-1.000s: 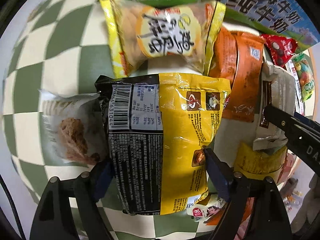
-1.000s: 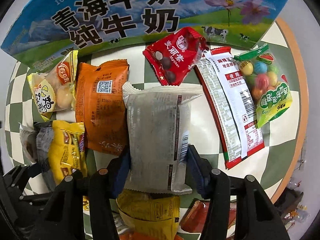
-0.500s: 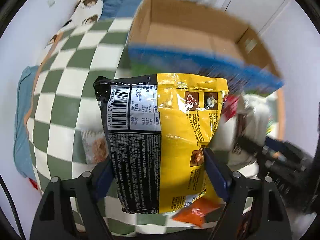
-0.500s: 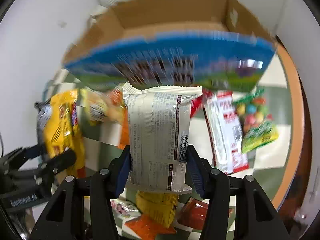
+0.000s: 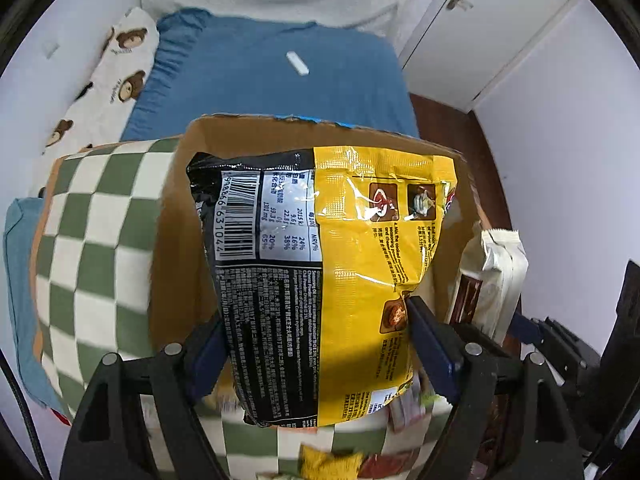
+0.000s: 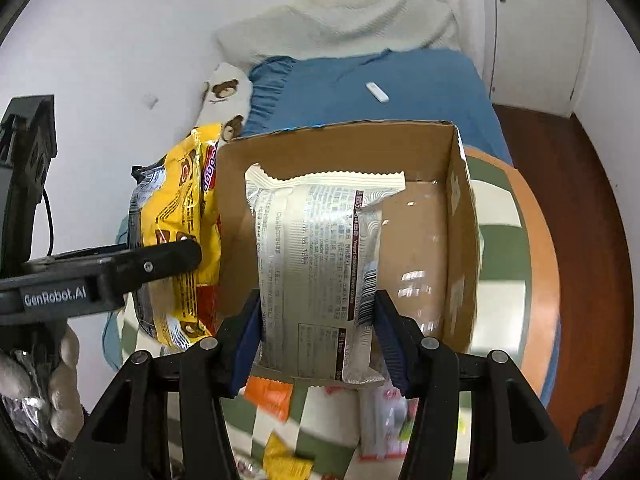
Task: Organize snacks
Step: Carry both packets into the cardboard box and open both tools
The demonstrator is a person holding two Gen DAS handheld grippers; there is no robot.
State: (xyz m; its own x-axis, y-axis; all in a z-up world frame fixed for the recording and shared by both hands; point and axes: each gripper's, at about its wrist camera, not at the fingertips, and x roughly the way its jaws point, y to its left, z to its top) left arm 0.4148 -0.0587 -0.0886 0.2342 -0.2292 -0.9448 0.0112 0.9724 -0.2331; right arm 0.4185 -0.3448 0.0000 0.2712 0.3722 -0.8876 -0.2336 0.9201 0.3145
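Observation:
My left gripper (image 5: 316, 344) is shut on a large yellow and black snack bag (image 5: 340, 272), held in the air in front of the open cardboard box (image 5: 176, 248). My right gripper (image 6: 316, 336) is shut on a silver-white snack packet (image 6: 316, 272), hanging over the same cardboard box (image 6: 424, 240), whose brown inside shows behind it. In the right wrist view the left gripper (image 6: 168, 260) and its yellow bag (image 6: 180, 224) are at the box's left side. In the left wrist view the white packet (image 5: 496, 272) shows at the right.
The box stands on a round table with a green and white checked cloth (image 5: 92, 248). Several small snack packets (image 6: 272, 396) lie on the cloth below the grippers. Behind the table is a bed with a blue sheet (image 5: 272, 80), and a white cupboard door (image 5: 492, 20).
Both grippers have risen from the table with their packets and now hang over the box. The snacks on the cloth have dropped to the bottom of both views.

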